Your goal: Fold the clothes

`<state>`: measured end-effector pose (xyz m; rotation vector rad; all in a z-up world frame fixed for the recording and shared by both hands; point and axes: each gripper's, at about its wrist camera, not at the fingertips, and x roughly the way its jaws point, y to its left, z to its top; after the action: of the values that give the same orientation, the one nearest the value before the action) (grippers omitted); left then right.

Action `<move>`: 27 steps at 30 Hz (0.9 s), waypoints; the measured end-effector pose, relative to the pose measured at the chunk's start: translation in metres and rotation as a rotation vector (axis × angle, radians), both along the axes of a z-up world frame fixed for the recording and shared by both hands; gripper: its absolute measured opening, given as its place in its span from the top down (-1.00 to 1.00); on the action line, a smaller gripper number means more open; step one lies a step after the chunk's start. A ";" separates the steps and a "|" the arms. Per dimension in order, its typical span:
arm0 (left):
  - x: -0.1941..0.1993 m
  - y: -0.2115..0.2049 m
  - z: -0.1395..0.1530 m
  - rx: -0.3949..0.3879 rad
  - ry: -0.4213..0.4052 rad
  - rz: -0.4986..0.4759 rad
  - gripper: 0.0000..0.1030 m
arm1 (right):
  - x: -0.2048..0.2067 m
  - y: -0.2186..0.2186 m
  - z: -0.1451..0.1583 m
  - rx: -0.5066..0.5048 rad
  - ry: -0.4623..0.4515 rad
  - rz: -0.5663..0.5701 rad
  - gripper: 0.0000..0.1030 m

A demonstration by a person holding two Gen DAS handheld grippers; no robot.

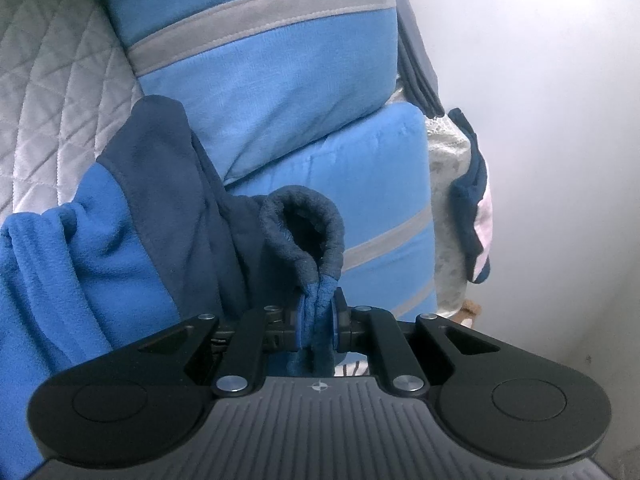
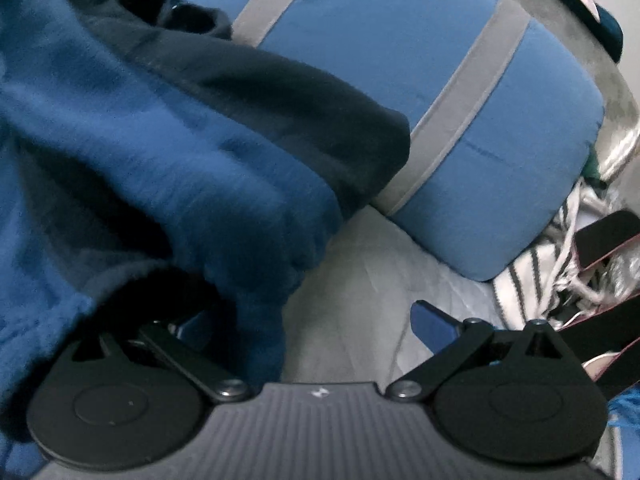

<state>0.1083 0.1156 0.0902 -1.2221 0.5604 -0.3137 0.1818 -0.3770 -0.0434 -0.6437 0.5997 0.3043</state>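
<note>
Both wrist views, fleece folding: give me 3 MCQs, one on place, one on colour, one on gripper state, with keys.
1. Where is the fleece garment in the left wrist view?
A. left of the striped cushions
B. on top of them
C. behind them

2. What colour are the cushions' stripes?
A. white
B. grey
C. black

3. How does the left gripper stand?
A. wide open
B. shut on nothing
C. shut on the cuff

Answers: 1 A, the fleece fills the left side, cushions centre; 2 B, grey bands cross the light blue fabric; 3 C, both pads pinch the blue cuff, whereas the right gripper stands open.
</note>
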 end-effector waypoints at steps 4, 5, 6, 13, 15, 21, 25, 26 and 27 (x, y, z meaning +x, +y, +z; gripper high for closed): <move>-0.001 0.001 -0.001 -0.001 -0.001 0.005 0.77 | 0.003 -0.010 0.002 -0.027 -0.045 -0.043 -1.00; -0.001 0.001 -0.001 -0.001 -0.001 0.007 0.77 | 0.004 -0.017 0.005 -0.020 -0.053 -0.064 -1.00; -0.001 0.001 -0.001 0.000 0.000 0.009 0.77 | 0.005 -0.026 0.008 -0.002 -0.055 -0.088 -1.00; 0.000 0.000 -0.002 0.008 0.014 0.013 0.77 | 0.017 -0.083 0.037 0.121 -0.059 -0.276 -1.00; 0.000 0.000 -0.002 0.000 0.009 0.010 0.77 | 0.010 -0.084 0.038 0.130 -0.036 -0.228 -1.00; 0.000 -0.001 0.001 -0.030 -0.015 0.003 0.77 | -0.017 -0.048 0.023 0.034 -0.009 -0.031 -1.00; 0.000 -0.001 0.003 -0.053 -0.034 -0.005 0.77 | -0.012 -0.023 0.015 0.030 -0.004 0.016 -1.00; 0.000 -0.002 0.006 -0.065 -0.046 -0.013 0.77 | -0.009 -0.019 0.015 0.040 -0.005 0.015 -1.00; 0.000 -0.003 0.009 -0.074 -0.059 -0.019 0.77 | -0.006 -0.016 0.019 0.065 -0.005 0.010 -1.00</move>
<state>0.1081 0.1125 0.0989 -1.2753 0.5132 -0.3885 0.1755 -0.3934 -0.0245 -0.5850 0.5801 0.3304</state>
